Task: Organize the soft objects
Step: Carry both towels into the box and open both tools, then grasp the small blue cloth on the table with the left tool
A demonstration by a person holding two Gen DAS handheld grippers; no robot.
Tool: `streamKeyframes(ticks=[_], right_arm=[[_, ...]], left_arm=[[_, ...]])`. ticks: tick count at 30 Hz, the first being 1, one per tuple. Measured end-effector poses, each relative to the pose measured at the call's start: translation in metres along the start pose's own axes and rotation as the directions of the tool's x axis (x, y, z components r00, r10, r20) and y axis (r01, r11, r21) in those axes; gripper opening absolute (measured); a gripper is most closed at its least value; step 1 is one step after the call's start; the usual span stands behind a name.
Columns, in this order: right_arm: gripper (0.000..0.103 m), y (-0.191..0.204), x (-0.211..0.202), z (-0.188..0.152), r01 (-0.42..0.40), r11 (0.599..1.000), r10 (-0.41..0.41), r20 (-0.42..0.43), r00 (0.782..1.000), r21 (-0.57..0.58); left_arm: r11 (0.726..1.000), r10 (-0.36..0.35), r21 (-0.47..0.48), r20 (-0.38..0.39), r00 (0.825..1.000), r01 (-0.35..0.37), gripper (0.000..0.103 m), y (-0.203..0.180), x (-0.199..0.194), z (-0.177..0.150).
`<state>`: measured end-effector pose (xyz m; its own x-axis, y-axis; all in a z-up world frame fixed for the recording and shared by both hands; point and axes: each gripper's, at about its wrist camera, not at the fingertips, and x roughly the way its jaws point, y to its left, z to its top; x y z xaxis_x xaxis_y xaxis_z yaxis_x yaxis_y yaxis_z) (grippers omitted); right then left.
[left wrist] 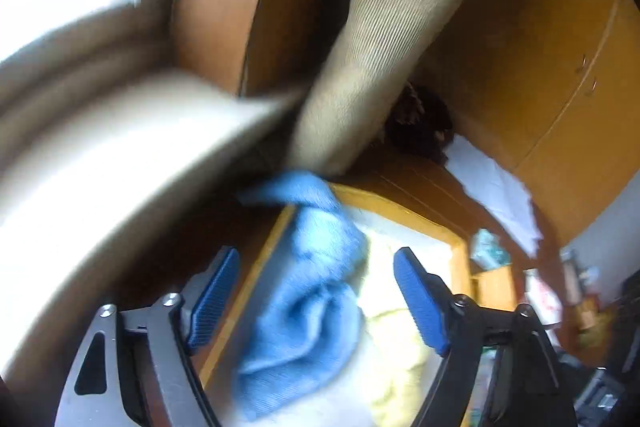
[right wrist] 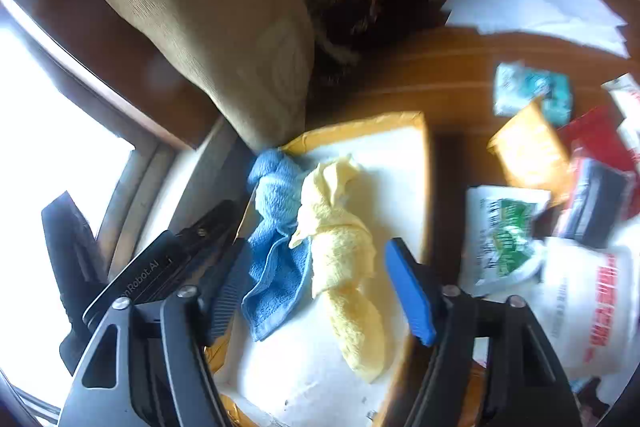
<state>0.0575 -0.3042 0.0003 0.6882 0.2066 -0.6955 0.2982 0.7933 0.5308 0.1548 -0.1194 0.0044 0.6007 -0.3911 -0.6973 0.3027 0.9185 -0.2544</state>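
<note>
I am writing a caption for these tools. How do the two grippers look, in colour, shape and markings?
Both are alike. The left gripper has dark grey metal arms with triangular cut-outs, silver screw heads, and blue ribbed pads. The right gripper has the same frame and pads. A black body at the left of the right view bears white lettering, partly cut off.

Left gripper and right gripper both angled downward, jaws wide apart, empty.

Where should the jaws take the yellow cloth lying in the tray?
Probably across the narrow middle of the yellow cloth, coming from above. It lies as a long roll on the white tray, with open tray on its right side; the blue cloth crowds its left.
</note>
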Motion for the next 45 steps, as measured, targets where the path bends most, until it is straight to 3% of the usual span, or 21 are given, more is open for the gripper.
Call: streamKeyframes(ticks=[2,6,10,13,17,21,24,26,28,29,32,35,38,40,45], right_arm=[[0.073,-0.001,-0.012,-0.002,-0.007,1.0,0.007,0.017,1.0,-0.02],[0.073,-0.012,-0.051,-0.024,-0.099,0.995,0.1,0.051,0.994,-0.03],[0.073,-0.024,-0.084,-0.056,-0.09,0.992,0.101,0.12,0.988,-0.088],[0.073,-0.041,-0.098,-0.077,-0.078,0.994,0.086,0.119,0.989,-0.074],[0.073,-0.07,-0.129,-0.116,-0.045,0.992,0.064,0.16,0.985,-0.119],[0.073,-0.096,-0.149,-0.162,0.012,0.988,0.017,0.183,0.983,-0.156],[0.072,-0.109,-0.154,-0.178,0.041,0.99,-0.015,0.189,0.982,-0.134],[0.07,-0.116,-0.153,-0.179,0.057,0.991,-0.037,0.159,0.987,-0.124],[0.069,-0.122,-0.152,-0.178,0.136,0.984,-0.118,0.151,0.981,-0.114],[0.065,-0.126,-0.151,-0.176,0.167,0.98,-0.151,0.144,0.978,-0.112],[0.062,-0.139,-0.143,-0.172,0.131,0.988,-0.121,0.12,0.985,-0.086],[0.059,-0.146,-0.137,-0.168,0.12,0.989,-0.111,0.101,0.989,-0.091],[0.059,-0.144,-0.135,-0.166,0.126,0.987,-0.115,0.112,0.987,-0.102],[0.059,-0.143,-0.134,-0.164,0.128,0.987,-0.117,0.11,0.987,-0.099],[0.059,-0.134,-0.127,-0.16,0.145,0.981,-0.134,0.089,0.987,-0.132]], left_arm=[[1.0,0.017,-0.01,-0.009,1.0,-0.017,0.086,0.0,-0.007,0.001],[0.994,-0.093,-0.062,-0.006,0.996,0.092,0.086,0.003,-0.042,-0.02],[0.995,-0.103,0.019,0.048,0.993,0.103,0.086,-0.022,-0.08,-0.056],[0.986,-0.161,0.043,0.026,0.987,0.159,0.086,-0.041,-0.097,-0.08],[0.95,-0.311,0.04,0.015,0.95,0.31,0.086,-0.058,-0.124,-0.119],[0.926,-0.345,0.165,0.014,0.939,0.338,0.086,-0.084,-0.136,-0.16],[0.886,-0.41,0.199,-0.089,0.908,0.42,0.086,-0.107,-0.124,-0.172],[0.855,-0.467,0.177,-0.145,0.872,0.488,0.086,-0.118,-0.112,-0.174],[0.85,-0.478,0.138,-0.207,0.854,0.509,0.086,-0.126,-0.088,-0.172],[0.857,-0.464,0.128,-0.231,0.855,0.499,0.086,-0.129,-0.076,-0.172],[0.872,-0.428,0.137,-0.254,0.868,0.47,0.086,-0.132,-0.056,-0.169],[0.88,-0.393,0.188,-0.224,0.892,0.435,0.086,-0.137,-0.055,-0.168],[0.906,-0.322,0.209,-0.227,0.919,0.369,0.086,-0.132,-0.05,-0.17],[0.91,-0.289,0.233,-0.241,0.927,0.344,0.086,-0.126,-0.046,-0.17],[0.914,-0.306,0.207,-0.212,0.928,0.349,0.086,-0.112,-0.051,-0.166]])
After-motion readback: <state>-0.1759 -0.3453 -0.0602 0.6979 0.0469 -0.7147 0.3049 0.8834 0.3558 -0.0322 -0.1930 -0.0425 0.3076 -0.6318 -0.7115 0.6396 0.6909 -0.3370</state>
